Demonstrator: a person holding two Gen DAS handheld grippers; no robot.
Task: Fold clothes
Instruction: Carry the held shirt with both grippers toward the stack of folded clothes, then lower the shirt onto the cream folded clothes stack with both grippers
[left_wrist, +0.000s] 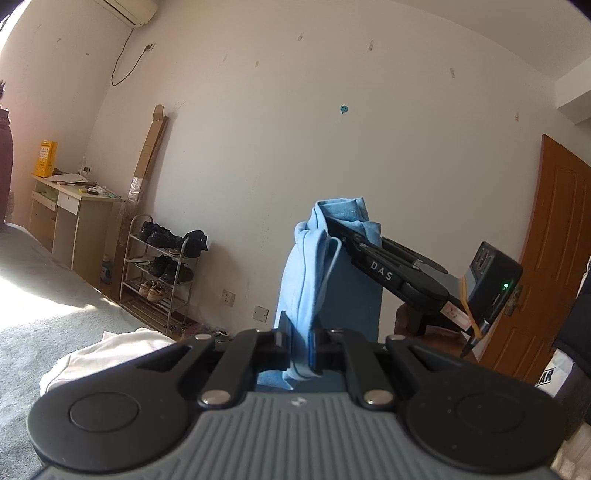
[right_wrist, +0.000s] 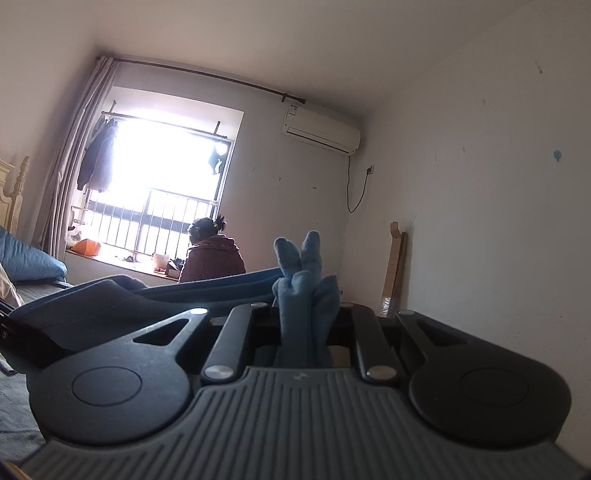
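Clearly both tools have a hold on the same light blue garment (left_wrist: 325, 280), which hangs in the air between them rather than lying on the bed. The left gripper (left_wrist: 302, 350) is clamped on a bunched edge of the cloth, the fabric squeezed into the narrow gap of its jaws. In the left wrist view the right gripper (left_wrist: 334, 225) reaches in from the right and pinches the garment's upper corner, with the rest draping down toward the left tool. In the right wrist view, the right gripper (right_wrist: 306, 325) has a thick wad of the blue cloth (right_wrist: 301, 280) pressed between its jaws, with folds poking up past them.

A white garment (left_wrist: 110, 354) lies on the grey bed surface (left_wrist: 44, 306) below, just beside the hanging cloth. A person in a dark red top (right_wrist: 212, 258) sits by the window (right_wrist: 159, 177), well apart from the work.

The main risk looks like slippage: each grip holds a bundle of several layers, so a sharp pull apart to spread the garment could tug an inner layer free and drop a corner. Which edges are actually held cannot be told from these views, so the cloth may open twisted and fold crooked. When lowered, the trailing hem might also drag across the white garment and pull it out of place.
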